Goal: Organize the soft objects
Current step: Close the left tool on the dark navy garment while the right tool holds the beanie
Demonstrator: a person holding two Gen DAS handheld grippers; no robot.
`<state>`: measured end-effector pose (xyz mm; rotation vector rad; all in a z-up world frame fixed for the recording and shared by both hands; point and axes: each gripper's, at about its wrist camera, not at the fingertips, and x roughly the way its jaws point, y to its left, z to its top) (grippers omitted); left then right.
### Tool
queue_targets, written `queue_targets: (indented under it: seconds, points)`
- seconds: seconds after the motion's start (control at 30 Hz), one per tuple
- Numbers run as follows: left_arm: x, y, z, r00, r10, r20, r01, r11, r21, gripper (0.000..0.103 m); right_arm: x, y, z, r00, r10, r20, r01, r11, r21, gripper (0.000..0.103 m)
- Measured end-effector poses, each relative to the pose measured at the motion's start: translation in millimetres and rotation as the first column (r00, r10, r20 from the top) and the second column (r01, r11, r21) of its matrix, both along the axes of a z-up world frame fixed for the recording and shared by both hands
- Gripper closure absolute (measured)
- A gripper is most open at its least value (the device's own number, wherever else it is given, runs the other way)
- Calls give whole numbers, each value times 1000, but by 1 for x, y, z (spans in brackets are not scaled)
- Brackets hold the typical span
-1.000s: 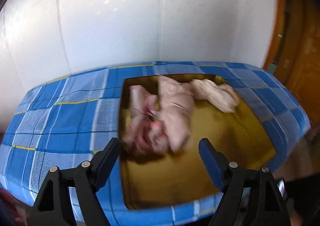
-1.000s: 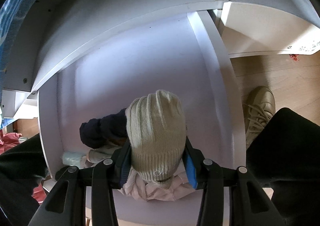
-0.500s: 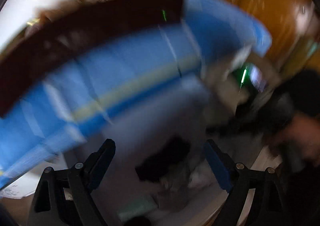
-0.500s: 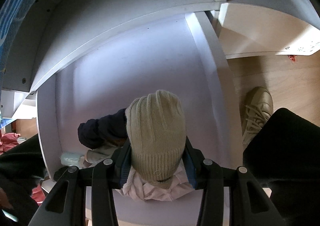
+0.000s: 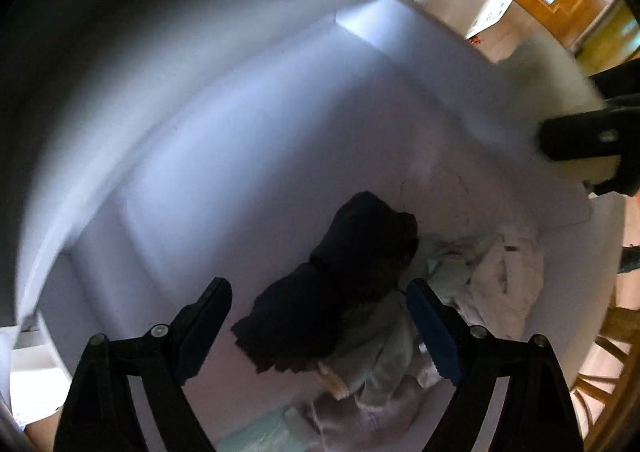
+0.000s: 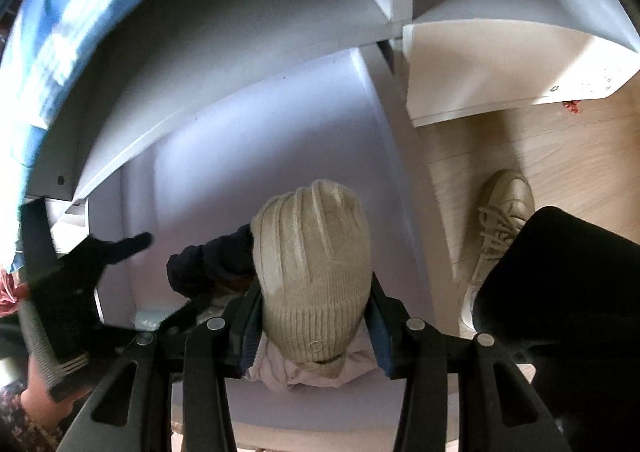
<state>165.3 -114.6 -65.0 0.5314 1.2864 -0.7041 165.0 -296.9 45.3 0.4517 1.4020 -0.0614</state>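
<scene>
Inside a white shelf (image 5: 248, 124) compartment, clothes (image 5: 400, 332) are lying at 6 o'clock. The left claw (image 5: 316, 322), its jaws having just been opening, is hanging apart over a dark garment (image 5: 344, 284). The right claw (image 6: 312, 318) is clamping the beanie (image 6: 312, 264). The beanie may be slipping if the two claws collide.

Left gripper (image 5: 318, 322) with black angular finger arms, round silver screws, dark blue pads, right gripper (image 6: 314, 322) of matching black frame and blue pads, person's black trouser leg (image 6: 560, 292), beige laced sneaker (image 6: 502, 212), floral-patterned sleeve (image 6: 24, 428)
</scene>
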Motion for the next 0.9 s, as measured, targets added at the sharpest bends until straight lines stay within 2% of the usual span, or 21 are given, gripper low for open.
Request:
queue_targets:
  seconds: [0.13,0.2,0.37,0.47,0.57,0.63,0.73,0.9]
  points:
    - [3,-9,-17,1000,-9,-22,9,1000,17,16,-5,-6,4,1000,-23,0,23,999,22,58]
    - [2,-12,-24,999,-14,-37,15,999,30,18,-2,-10,-3,999,-43,-25,43,999,-20,58]
    - [6,-12,-29,998,3,-63,-3,1000,15,20,-4,-17,-2,997,-78,-13,78,997,8,58]
    - [14,-6,-37,993,33,-111,-30,999,25,37,-5,-17,4,998,-70,2,70,998,-9,58]
    - [13,-1,-35,993,53,-110,-51,998,20,40,-7,-17,6,998,-70,8,70,997,-15,58]
    - [10,0,-35,991,66,-116,-63,998,24,49,-8,-18,5,997,-76,5,76,997,-16,58]
    - [10,9,-35,986,98,-133,-95,995,32,56,-12,-20,8,996,-84,11,85,996,-22,58]
    - [8,29,-35,970,177,-169,-170,984,52,59,-14,-18,17,996,-85,35,85,996,-22,58]
